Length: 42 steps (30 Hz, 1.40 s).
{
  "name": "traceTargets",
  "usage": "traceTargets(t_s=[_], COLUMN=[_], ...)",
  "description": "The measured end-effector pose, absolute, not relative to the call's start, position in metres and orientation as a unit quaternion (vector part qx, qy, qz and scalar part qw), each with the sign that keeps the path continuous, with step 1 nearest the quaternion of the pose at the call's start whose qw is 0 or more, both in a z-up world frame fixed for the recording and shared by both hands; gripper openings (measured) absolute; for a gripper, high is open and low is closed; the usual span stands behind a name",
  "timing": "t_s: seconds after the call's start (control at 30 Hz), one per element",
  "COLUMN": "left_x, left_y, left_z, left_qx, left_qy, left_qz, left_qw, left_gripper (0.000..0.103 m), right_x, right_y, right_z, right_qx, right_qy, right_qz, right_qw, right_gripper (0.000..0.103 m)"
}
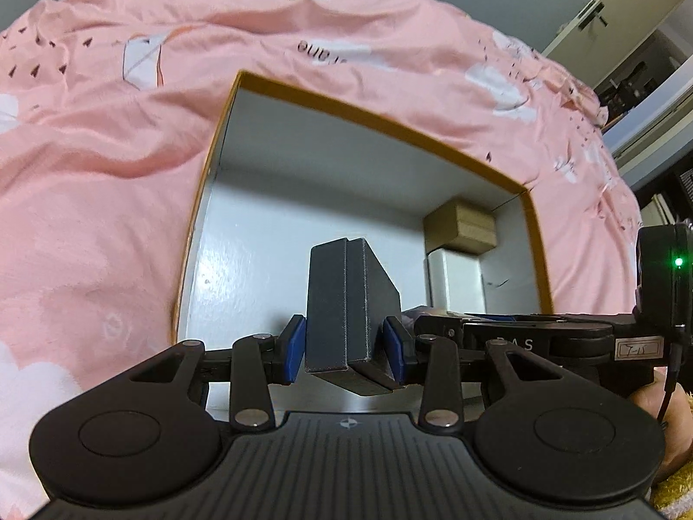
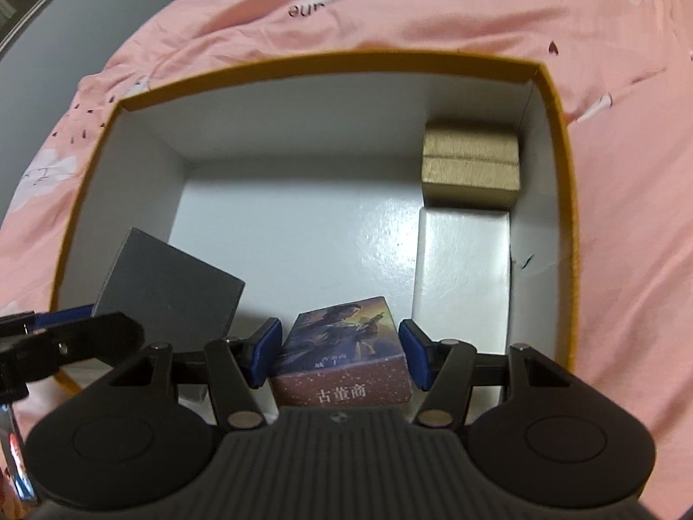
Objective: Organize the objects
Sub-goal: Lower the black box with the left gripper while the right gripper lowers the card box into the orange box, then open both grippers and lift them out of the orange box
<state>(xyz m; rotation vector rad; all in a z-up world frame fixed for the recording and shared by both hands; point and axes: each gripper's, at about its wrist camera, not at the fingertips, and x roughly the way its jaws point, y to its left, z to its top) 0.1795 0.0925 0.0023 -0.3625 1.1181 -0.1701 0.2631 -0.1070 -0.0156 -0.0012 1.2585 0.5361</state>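
Observation:
A large open box with an orange rim [image 1: 390, 123] [image 2: 303, 63] and white inside lies on a pink bedsheet. My left gripper [image 1: 344, 346] is shut on a dark grey box [image 1: 346, 303] and holds it over the box's near left part; it also shows in the right wrist view [image 2: 169, 290]. My right gripper [image 2: 340, 353] has its blue pads on either side of a picture-printed box [image 2: 342, 346] with Chinese text, near the front wall. A gold box [image 2: 470, 164] [image 1: 461, 225] and a white box [image 2: 463, 277] [image 1: 454, 279] lie along the right wall.
The pink bedsheet [image 1: 108, 173] [image 2: 628, 173] surrounds the box on all sides. White cabinets [image 1: 628, 8] stand at the far right. The bed's edge and a grey floor [image 2: 65, 52] show at the left in the right wrist view.

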Motion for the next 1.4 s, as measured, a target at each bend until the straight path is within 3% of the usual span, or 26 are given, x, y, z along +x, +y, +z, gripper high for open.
traceTargets(t_s=[0.67,1.4], left_x=[0.188,0.196], left_y=[0.091,0.075], left_z=[-0.028,-0.052], left_qx=[-0.183,-0.202], left_qy=[0.568,0.604], left_qz=[-0.072,-0.098], left_qw=[0.799,0.765], left_gripper=[0.044,0.043], right_x=[0.259,0.256], right_y=[-0.115,-0.13], right_z=[-0.035,-0.005], right_qx=[0.029,-0.013], right_qy=[0.639,0.564], right_qz=[0.228,0.271], right_qw=[0.734,0.78], right_gripper=[0.061,0.056])
